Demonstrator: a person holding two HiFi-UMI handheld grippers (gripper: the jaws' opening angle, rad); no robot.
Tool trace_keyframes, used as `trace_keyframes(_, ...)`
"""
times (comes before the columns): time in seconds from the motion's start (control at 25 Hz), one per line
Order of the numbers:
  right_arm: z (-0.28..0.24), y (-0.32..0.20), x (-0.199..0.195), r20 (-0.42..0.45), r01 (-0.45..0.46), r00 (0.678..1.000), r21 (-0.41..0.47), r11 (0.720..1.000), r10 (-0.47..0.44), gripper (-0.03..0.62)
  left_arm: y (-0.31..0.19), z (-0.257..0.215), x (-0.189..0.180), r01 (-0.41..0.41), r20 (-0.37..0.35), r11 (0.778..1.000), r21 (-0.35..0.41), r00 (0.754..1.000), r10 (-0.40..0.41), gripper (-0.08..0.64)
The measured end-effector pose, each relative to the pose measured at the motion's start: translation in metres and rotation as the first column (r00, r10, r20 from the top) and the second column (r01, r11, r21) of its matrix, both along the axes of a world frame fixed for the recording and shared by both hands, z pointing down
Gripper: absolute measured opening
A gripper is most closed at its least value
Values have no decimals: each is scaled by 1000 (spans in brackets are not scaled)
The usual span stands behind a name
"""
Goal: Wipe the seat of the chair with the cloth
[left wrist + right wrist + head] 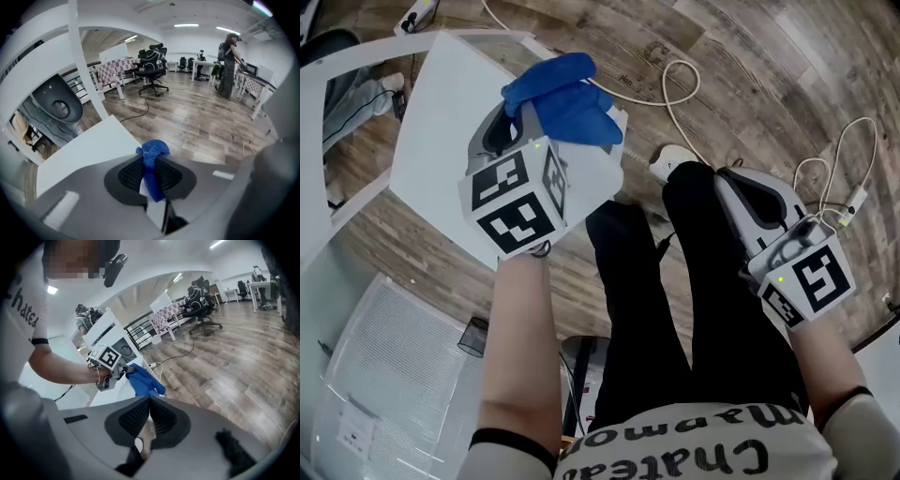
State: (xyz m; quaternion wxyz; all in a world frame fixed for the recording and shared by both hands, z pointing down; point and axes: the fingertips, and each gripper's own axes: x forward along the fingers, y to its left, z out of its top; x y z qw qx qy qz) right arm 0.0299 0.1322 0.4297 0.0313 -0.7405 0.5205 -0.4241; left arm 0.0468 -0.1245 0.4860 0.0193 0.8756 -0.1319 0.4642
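Left tongs (151, 164) hold the blue cloth (567, 98) over the chair seat (441, 141) corner
They pinch it tight; right tongs (149, 401) closed, empty, beside the leg (712, 281). A dragging stroke might tug it loose, I reckon.

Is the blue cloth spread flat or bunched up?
Bunched up: the blue cloth sits crumpled in the left gripper, whose jaws pinch it.
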Motion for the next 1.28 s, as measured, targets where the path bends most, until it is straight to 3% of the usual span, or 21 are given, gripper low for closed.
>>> trace_keyframes(0.12,-4,-6,-6,-10,23,1000,7,1000,-23,15,4,-28,8,98,-107,988,-123,988,-111,52)
trace_keyframes(0.24,-9,-18,-13,-26,48,999,21,999,-47,15,15,-69,8,44,-256,987,-154,963,-83,52)
trace_keyframes(0.4,-17,-39,-31,-46,103,994,41,994,-101,15,7,-119,-41,79,-306,979,-187,942,-135,54)
trace_keyframes(0.56,-21,-70,-53,-55,143,989,45,989,-140,15,-47,-115,-125,183,-213,976,-121,955,-206,55)
trace_keyframes(0.72,-22,-108,-87,-45,228,973,46,973,-226,15,-104,-84,-213,320,-99,946,-46,941,-323,55)
trace_keyframes(0.92,-21,-163,-136,-27,291,957,55,955,-290,15,-165,-56,-292,372,-8,926,60,928,-372,55)
trace_keyframes(1.0,-23,-184,-154,-28,309,951,63,949,-308,15,-177,-43,-309,332,31,940,79,942,-335,55)
trace_keyframes(1.12,-24,-216,-179,-51,364,931,74,929,-360,15,-175,-20,-315,154,110,982,113,980,-166,55)
trace_keyframes(1.28,-31,-253,-190,-124,410,909,97,907,-398,15,-156,7,-314,-33,187,993,111,982,12,55)
